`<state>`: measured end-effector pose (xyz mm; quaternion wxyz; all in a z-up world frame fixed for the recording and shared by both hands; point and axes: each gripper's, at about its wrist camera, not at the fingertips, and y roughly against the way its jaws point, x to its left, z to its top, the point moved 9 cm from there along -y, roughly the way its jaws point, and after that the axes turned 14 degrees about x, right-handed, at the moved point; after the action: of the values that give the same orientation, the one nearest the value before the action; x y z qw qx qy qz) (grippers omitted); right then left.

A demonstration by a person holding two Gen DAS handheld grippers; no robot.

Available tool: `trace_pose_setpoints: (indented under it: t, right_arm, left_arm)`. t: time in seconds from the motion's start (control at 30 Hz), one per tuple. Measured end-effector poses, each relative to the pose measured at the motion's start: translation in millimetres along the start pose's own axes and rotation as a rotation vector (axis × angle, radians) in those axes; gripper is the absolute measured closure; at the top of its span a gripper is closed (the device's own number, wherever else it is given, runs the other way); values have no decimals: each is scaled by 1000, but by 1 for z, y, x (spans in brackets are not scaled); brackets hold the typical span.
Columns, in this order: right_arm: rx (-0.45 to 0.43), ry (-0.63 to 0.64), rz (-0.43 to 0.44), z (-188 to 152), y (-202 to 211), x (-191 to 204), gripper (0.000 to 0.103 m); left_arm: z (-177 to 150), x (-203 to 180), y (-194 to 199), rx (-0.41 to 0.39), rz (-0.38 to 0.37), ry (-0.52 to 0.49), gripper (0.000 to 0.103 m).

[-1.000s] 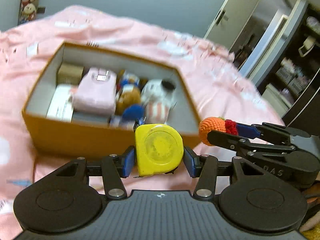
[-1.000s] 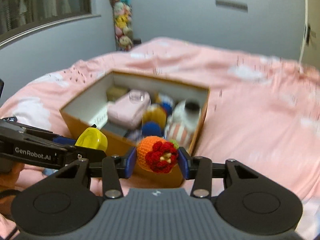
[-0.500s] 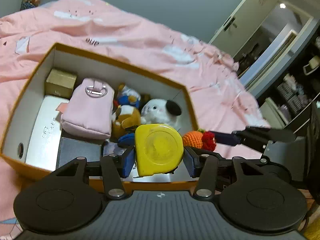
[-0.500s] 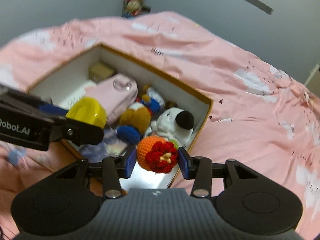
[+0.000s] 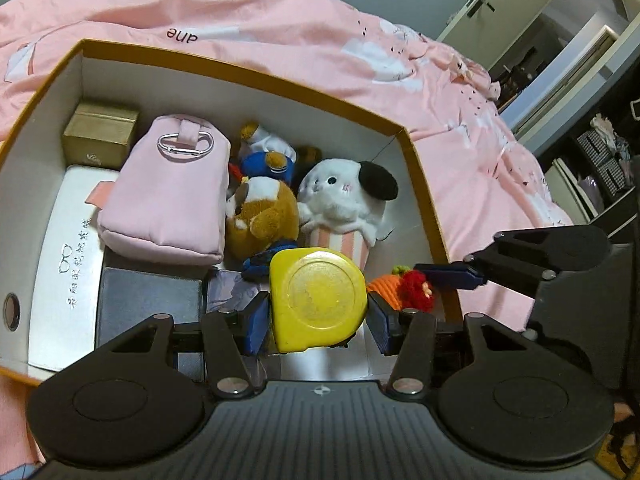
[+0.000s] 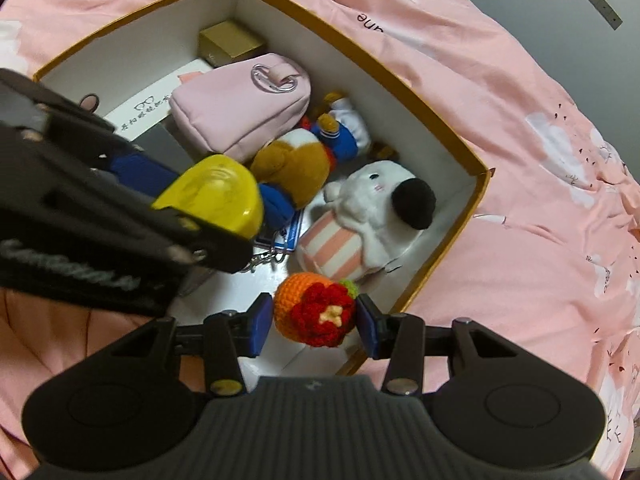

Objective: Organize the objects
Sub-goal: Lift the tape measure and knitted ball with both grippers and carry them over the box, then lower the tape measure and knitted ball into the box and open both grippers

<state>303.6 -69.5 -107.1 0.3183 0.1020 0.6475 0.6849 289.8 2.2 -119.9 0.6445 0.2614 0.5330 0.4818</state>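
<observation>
Change: both hand-held grippers, short of the box (image 5: 424, 184) a second ago, now hang over its near right corner, so release looks close.
Left hand-held gripper (image 5: 318, 316): clamped on the yellow tape measure (image 5: 318, 300), above the box floor.
Right hand-held gripper (image 6: 314, 322): clamped on the crocheted orange (image 6: 314, 308), just inside the box's right wall.
Box contents: pink pouch (image 5: 168, 196), plush toys.
Surface: pink bed cover (image 6: 540, 180).
Room: grey wall, open doorway beyond the box.

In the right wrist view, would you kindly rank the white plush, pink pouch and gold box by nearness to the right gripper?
1. White plush: nearest the right gripper, just ahead.
2. Pink pouch: mid-box, ahead-left.
3. Gold box: far corner.
</observation>
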Motion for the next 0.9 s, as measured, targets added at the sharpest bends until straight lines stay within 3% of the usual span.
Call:
trace_pose_setpoints:
  t: [0.3, 0.4, 0.57, 0.8, 0.9]
  right_arm:
    - [-56, -21, 39, -6, 22, -2, 51]
    - [-101, -32, -6, -4, 33, -7, 51]
    - [-199, -57, -162, -6, 53, -26, 51]
    - [-235, -196, -141, -16, 48, -55, 51]
    - [-240, -230, -113, -21, 42, -59, 51]
  left_arm:
    - [3, -2, -12, 45, 9, -23, 45]
    - [7, -1, -11, 63, -6, -32, 45]
    - [18, -1, -13, 83, 1, -48, 44]
    - [15, -16, -39, 193, 9, -91, 44]
    - [9, -17, -52, 242, 45, -87, 44]
